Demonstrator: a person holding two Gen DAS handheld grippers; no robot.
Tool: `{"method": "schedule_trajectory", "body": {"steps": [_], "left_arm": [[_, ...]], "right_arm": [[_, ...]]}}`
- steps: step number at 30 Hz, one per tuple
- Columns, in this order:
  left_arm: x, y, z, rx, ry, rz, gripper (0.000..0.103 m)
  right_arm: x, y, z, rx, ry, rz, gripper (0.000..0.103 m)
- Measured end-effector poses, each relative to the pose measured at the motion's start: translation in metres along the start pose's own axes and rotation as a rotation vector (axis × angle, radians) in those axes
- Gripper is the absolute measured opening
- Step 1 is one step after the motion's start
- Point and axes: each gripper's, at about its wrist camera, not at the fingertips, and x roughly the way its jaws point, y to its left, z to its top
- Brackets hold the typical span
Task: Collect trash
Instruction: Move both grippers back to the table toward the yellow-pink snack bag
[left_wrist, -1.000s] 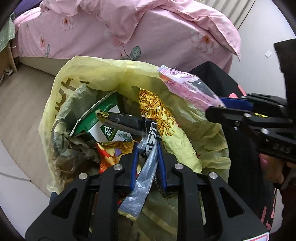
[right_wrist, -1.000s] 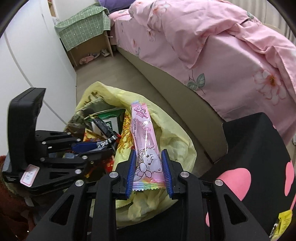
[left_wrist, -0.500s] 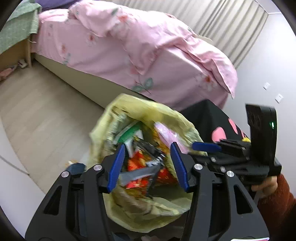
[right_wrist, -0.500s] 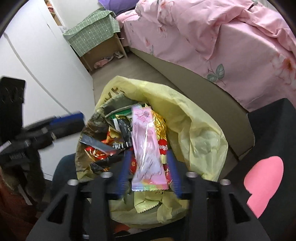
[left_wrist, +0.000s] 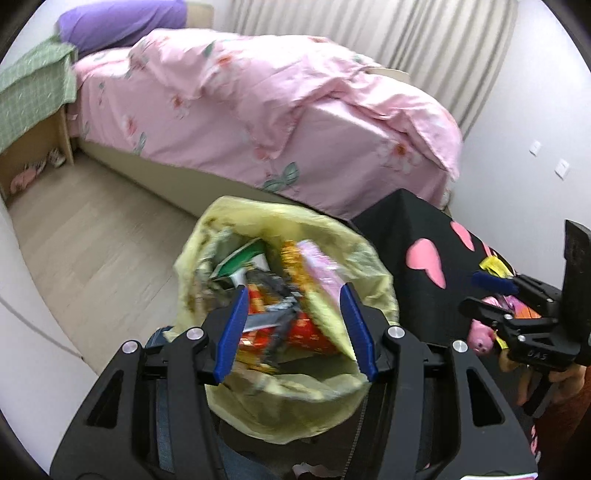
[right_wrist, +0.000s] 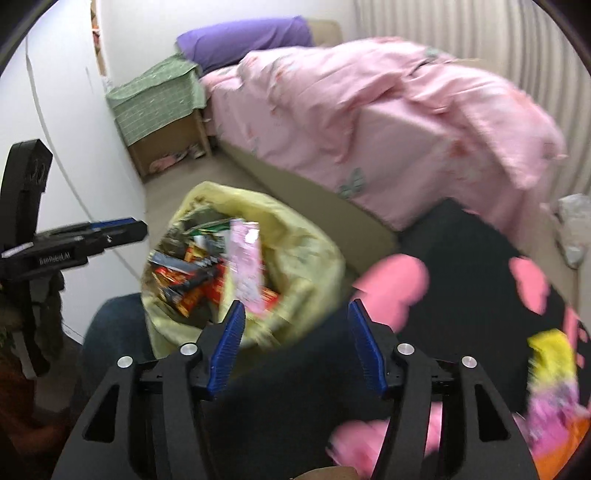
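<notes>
Your left gripper (left_wrist: 291, 328) is spread and empty above the yellow trash bag (left_wrist: 373, 266); your right gripper (right_wrist: 295, 343), empty, jaws opening, is nearer the remaining wrappers (right_wrist: 554, 398), lying to its right on the black cloth (right_wrist: 461, 258).

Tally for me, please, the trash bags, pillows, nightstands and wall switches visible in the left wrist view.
Yellow trash bag: 1
Purple pillow: 1
Nightstand: 1
Wall switches: 2
Total: 5
</notes>
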Motion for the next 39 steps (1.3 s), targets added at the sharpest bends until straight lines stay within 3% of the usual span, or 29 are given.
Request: {"method": "schedule_trajectory", "body": {"steps": [6,9,12,20,24,29,32,37,39], "left_arm": [[-0.011,-0.062,-0.006,0.145,-0.062,-0.047,0.049],[-0.011,-0.093,-0.011,0.206,-0.068,-0.096,0.049],[-0.007,-0.126,-0.018,0.274,-0.061,-0.152,0.049],[0.024,-0.213,-0.038,0.395,0.019,-0.333,0.049],[0.050,-0.258,-0.035,0.388,0.096,-0.429,0.049],[0.096,-0.312,-0.011,0.299,0.155,-0.495,0.057],[0.134,-0.342,-0.001,0.246,0.208,-0.495,0.060],[0.184,-0.374,-0.007,0.255,0.259,-0.338,0.062],[0.194,-0.376,-0.010,0.255,0.277,-0.314,0.062]], "right_arm": [[-0.065,-0.034,-0.052,0.075,-0.082,-0.078,0.059],[-0.100,-0.047,-0.082,0.100,-0.130,-0.224,0.059],[-0.130,-0.066,-0.110,0.167,-0.181,-0.292,0.059],[-0.175,-0.119,-0.179,0.353,-0.196,-0.469,0.059],[-0.189,-0.131,-0.212,0.405,-0.208,-0.539,0.059],[-0.191,-0.141,-0.242,0.464,-0.198,-0.508,0.059],[-0.190,-0.143,-0.254,0.489,-0.191,-0.504,0.059],[-0.191,-0.140,-0.265,0.510,-0.205,-0.498,0.059],[-0.190,-0.139,-0.266,0.496,-0.199,-0.525,0.059]]}}
